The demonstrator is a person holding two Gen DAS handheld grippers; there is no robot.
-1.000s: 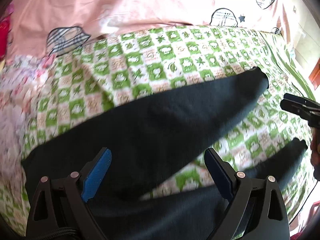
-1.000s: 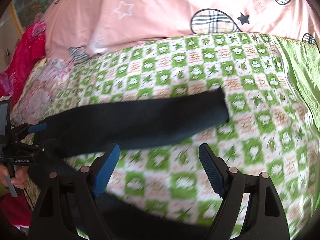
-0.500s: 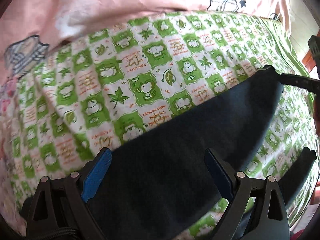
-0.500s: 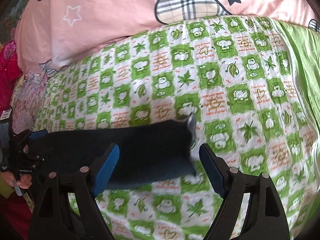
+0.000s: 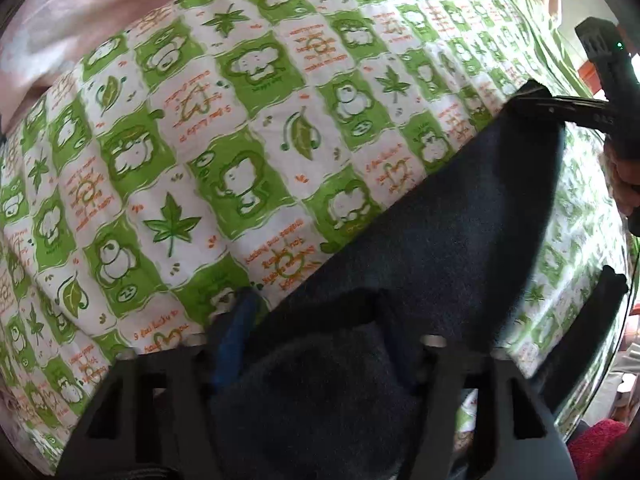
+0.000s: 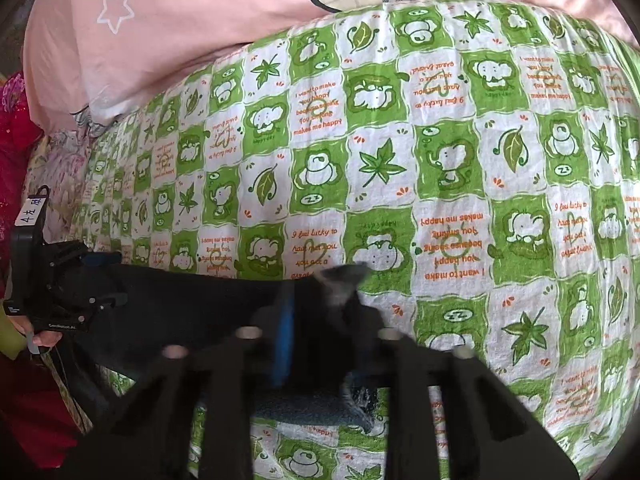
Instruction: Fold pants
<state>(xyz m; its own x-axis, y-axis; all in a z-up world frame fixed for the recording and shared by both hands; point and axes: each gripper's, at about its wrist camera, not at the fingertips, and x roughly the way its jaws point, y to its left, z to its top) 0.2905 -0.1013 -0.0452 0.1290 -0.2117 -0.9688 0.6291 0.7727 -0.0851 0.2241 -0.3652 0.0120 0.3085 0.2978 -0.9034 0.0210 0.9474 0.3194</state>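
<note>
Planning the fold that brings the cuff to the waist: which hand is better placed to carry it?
Probably right: the right tongs have just been closing and pinch the cuff of the dark pants. The left tongs, also just closing, grip bunched fabric at the other end.

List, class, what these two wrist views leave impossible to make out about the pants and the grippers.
- Left wrist view: the left gripper has just been closing; bunched pants hide its right pad.
- Right wrist view: the right gripper is blurred, so its pad contact is unclear.
- Both views: the waistband is cut off by the frame edge.
</note>
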